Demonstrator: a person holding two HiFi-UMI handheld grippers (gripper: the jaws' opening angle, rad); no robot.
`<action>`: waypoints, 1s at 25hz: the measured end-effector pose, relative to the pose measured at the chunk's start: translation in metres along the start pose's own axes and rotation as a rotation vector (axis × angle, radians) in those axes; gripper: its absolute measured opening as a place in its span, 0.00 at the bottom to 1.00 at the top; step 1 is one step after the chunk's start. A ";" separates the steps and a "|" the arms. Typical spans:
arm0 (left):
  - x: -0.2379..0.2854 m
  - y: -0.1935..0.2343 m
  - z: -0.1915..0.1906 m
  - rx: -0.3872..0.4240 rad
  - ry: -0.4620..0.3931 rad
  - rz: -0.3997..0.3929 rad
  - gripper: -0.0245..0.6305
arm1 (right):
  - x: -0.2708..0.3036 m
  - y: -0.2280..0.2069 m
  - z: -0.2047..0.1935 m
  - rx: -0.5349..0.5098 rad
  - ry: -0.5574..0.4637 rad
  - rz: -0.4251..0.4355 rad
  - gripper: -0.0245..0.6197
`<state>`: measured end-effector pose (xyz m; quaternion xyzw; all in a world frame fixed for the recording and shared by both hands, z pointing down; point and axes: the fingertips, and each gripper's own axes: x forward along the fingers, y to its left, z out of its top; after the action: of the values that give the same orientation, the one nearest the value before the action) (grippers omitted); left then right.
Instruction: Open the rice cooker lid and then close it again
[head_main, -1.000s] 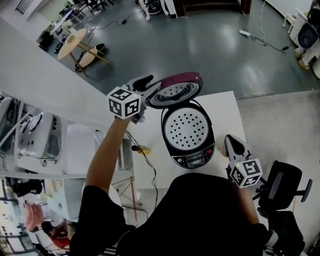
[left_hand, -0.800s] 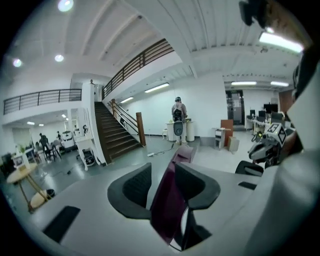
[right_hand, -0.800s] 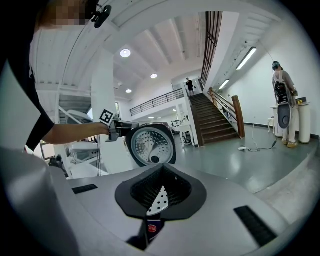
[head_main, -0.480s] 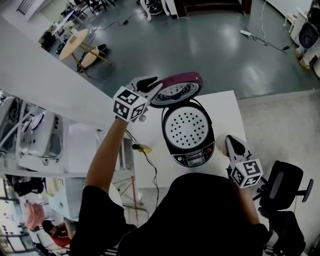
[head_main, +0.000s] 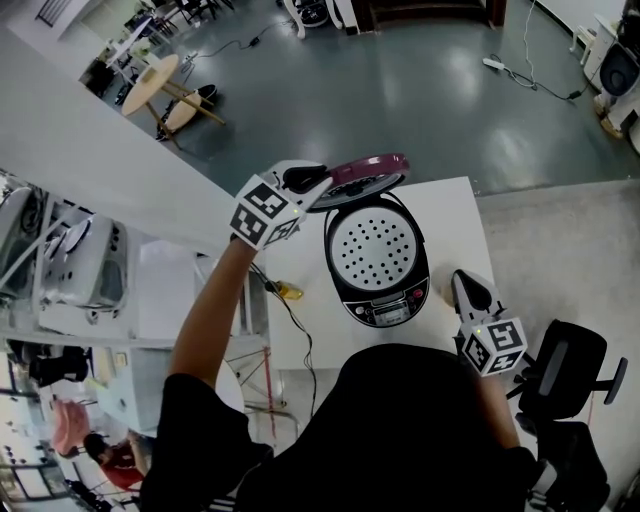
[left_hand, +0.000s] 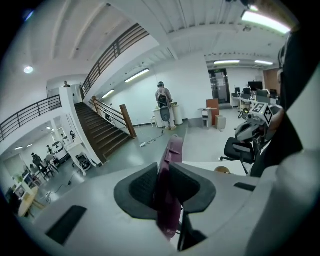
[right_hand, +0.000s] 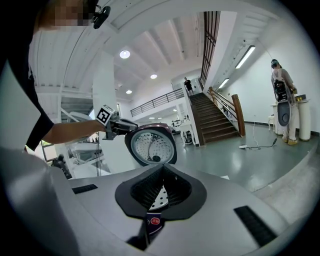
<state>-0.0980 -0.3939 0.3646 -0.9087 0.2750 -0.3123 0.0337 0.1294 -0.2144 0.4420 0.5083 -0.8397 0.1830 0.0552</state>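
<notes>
Rice cooker on the white table, lid raised at its far side — left gripper closing its jaws onto the lid's rim, pads against both faces — right gripper beside the cooker, jaws together, empty.

Black short-sleeved top; the sleeve ends above the elbow. Thin white stripes sit low on one side.

Left gripper and right gripper: pale grey shells, with black ribbed pads lining the jaws. Each carries a white cube with black square markers.

Left jaws closing, with the maroon lid between them.
</notes>
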 end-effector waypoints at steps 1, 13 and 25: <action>0.000 -0.003 0.000 0.003 0.005 -0.001 0.14 | -0.001 0.001 0.000 0.000 0.000 0.004 0.04; -0.003 -0.028 -0.006 0.067 0.076 0.028 0.14 | -0.014 0.007 -0.014 0.013 0.020 0.021 0.04; -0.006 -0.064 -0.012 0.088 0.110 -0.003 0.14 | -0.022 0.013 -0.022 0.010 0.050 0.050 0.04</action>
<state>-0.0785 -0.3354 0.3855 -0.8881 0.2613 -0.3738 0.0580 0.1262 -0.1827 0.4526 0.4826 -0.8497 0.2011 0.0691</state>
